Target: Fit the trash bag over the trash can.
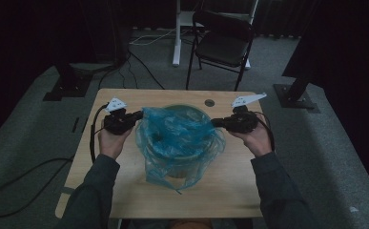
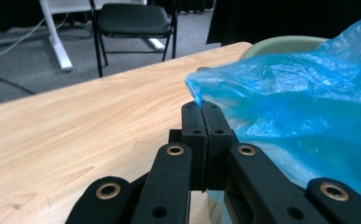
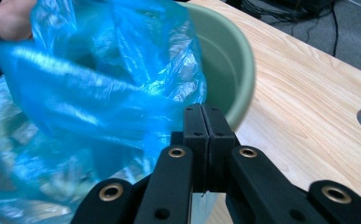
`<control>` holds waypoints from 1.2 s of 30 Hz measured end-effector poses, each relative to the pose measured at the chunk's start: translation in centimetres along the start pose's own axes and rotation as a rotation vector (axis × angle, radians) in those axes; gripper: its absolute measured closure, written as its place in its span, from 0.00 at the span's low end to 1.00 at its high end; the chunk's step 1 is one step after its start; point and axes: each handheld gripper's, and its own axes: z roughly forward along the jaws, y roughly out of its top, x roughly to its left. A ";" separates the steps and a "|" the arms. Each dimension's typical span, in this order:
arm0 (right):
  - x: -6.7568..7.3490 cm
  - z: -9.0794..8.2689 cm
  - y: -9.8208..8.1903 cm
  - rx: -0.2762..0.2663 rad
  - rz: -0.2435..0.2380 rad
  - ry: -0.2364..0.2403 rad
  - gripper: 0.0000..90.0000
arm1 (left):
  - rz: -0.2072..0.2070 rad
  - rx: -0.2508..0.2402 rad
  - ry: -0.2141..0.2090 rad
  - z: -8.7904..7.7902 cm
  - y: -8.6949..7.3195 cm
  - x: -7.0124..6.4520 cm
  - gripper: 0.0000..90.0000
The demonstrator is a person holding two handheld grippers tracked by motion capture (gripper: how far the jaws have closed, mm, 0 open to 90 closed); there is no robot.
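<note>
The left gripper (image 2: 201,105) has its two black jaws pressed together, pinching the edge of the blue plastic bag (image 2: 299,107) where a corner of film meets the jaw tips just right of the centre of the left gripper view. The right gripper (image 3: 201,108) is likewise clamped, its jaws closed on the bag's rim at the middle of the right gripper view, with the film billowing away to the left of that frame.

In the high view the left gripper (image 1: 141,114) sits left of centre and the right gripper (image 1: 214,122) right of centre, each held in a hand (image 1: 109,141), with the bag (image 1: 177,140) stretched between them. The bag is draped over and into a pale green bucket (image 3: 232,60), which stands at the middle of the wooden table (image 1: 230,186); loose film hangs down the bucket's near side toward the lower centre of the frame.

Beyond the table's far edge, in the upper centre of the high view, a black folding chair (image 1: 222,43) stands on grey carpet.
</note>
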 end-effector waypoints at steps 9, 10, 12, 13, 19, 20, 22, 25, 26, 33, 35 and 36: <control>-1.7 0.8 -0.6 0.015 0.081 -0.069 1.00 | -0.058 0.041 0.055 0.8 -1.0 1.4 0.97; -1.8 0.9 -0.7 0.016 0.086 -0.074 1.00 | -0.063 0.045 0.062 0.8 -1.1 1.6 0.97; -1.9 0.8 -0.9 0.018 0.095 -0.085 1.00 | -0.071 0.051 0.076 0.7 -1.3 1.8 0.97; -2.0 0.7 -1.0 0.015 0.095 -0.086 1.00 | -0.073 0.049 0.076 0.5 -1.3 1.9 0.94; -1.6 0.4 -1.0 0.002 0.080 -0.072 1.00 | -0.011 0.000 0.063 -1.4 -1.0 1.0 0.77; -1.5 0.3 -1.0 0.001 0.074 -0.068 1.00 | -0.007 -0.012 0.061 -1.7 -0.9 0.9 0.76; -1.3 0.3 -0.9 0.001 0.067 -0.065 1.00 | 0.004 -0.037 0.045 -2.5 -0.6 0.5 0.71; -1.2 0.3 -0.8 0.000 0.061 -0.064 0.99 | 0.024 -0.053 0.014 -3.1 -0.4 -0.1 0.67; -1.2 0.3 -0.8 0.000 0.059 -0.063 0.99 | 0.034 -0.055 0.004 -3.2 -0.3 -0.4 0.66; -1.1 0.4 -0.7 0.003 0.052 -0.058 0.99 | 0.091 -0.078 -0.040 -3.9 0.1 -2.3 0.60; -1.0 0.4 -0.7 0.001 0.050 -0.058 0.98 | 0.114 -0.081 -0.056 -4.0 0.4 -3.1 0.58; -1.0 0.3 -0.7 -0.004 0.048 -0.060 0.98 | 0.134 -0.074 -0.066 -3.9 0.5 -3.7 0.56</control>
